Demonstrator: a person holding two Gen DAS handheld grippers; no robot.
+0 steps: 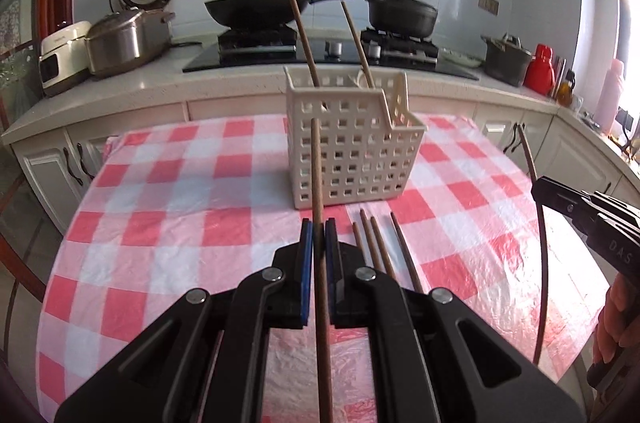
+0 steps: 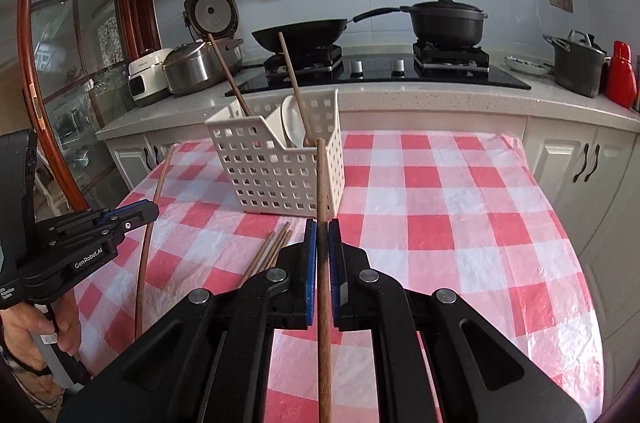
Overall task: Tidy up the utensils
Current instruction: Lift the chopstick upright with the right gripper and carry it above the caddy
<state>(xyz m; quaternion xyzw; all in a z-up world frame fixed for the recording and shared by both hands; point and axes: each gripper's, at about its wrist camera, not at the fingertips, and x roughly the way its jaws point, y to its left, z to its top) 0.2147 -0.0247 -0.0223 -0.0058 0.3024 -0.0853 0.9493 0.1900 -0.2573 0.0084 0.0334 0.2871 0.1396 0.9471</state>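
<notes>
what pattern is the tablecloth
Red and white checks on the tablecloth, clearest in the right wrist view.

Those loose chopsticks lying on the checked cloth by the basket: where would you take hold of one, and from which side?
Take the rightmost chopstick near its middle, from above, tool fingers either side of its thin shaft. It lies flat, slightly apart from the other three, so there is room beside it. The basket blocks the far ends.
</notes>
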